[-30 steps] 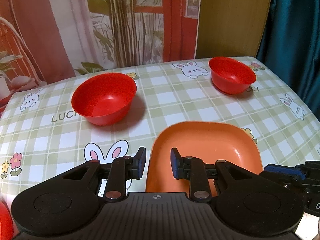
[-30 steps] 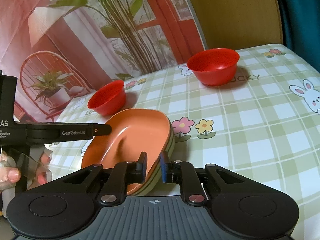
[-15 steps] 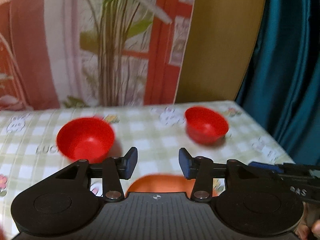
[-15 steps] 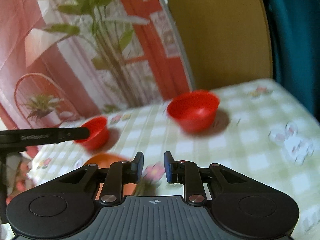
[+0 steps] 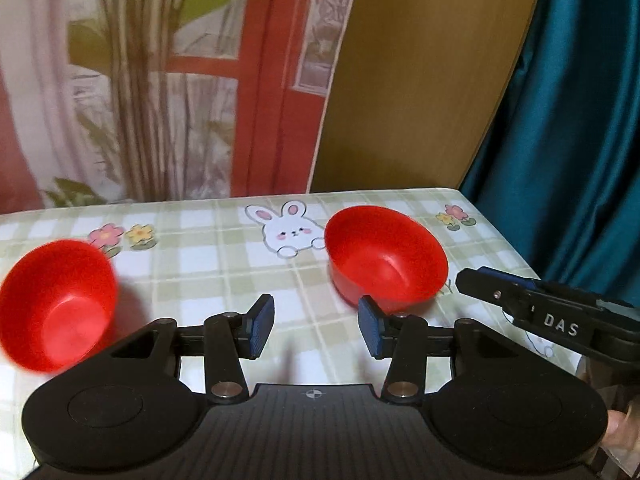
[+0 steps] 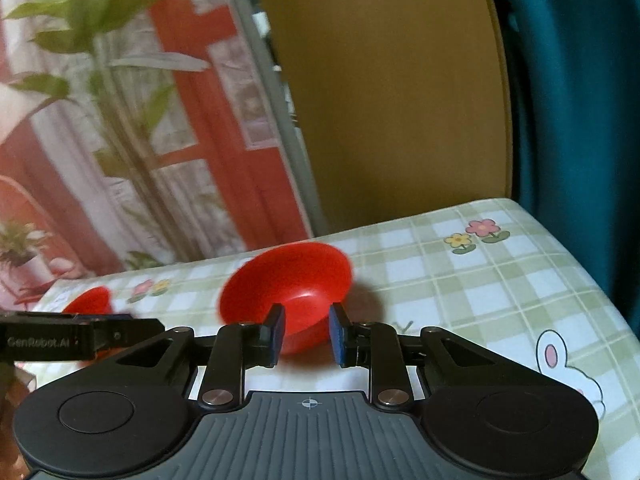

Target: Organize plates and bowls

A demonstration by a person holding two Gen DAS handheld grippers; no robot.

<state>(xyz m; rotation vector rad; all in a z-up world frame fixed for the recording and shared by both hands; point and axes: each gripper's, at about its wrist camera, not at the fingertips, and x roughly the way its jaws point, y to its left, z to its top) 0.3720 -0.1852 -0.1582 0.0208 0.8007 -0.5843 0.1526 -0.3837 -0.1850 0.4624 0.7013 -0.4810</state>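
The right gripper (image 6: 306, 330) is spread, empty, its blue pads framing the red bowl (image 6: 286, 294) at frame centre on the checked tablecloth (image 6: 460, 280). It should straddle the near rim squarely before pinching. The left gripper (image 5: 316, 326) is wide apart, empty; a second bowl (image 5: 56, 304) sits lower left.

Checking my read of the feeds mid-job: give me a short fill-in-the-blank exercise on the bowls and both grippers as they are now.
1. Both bowls on the table are coloured ____.
2. The left gripper has its jaws ____, holding nothing.
3. In the right wrist view, the right gripper points at the ____ of the two bowls, the right bowl, not the left bowl.
4. The animal printed on the tablecloth is a ____.

Missing words: red; open; nearer; rabbit
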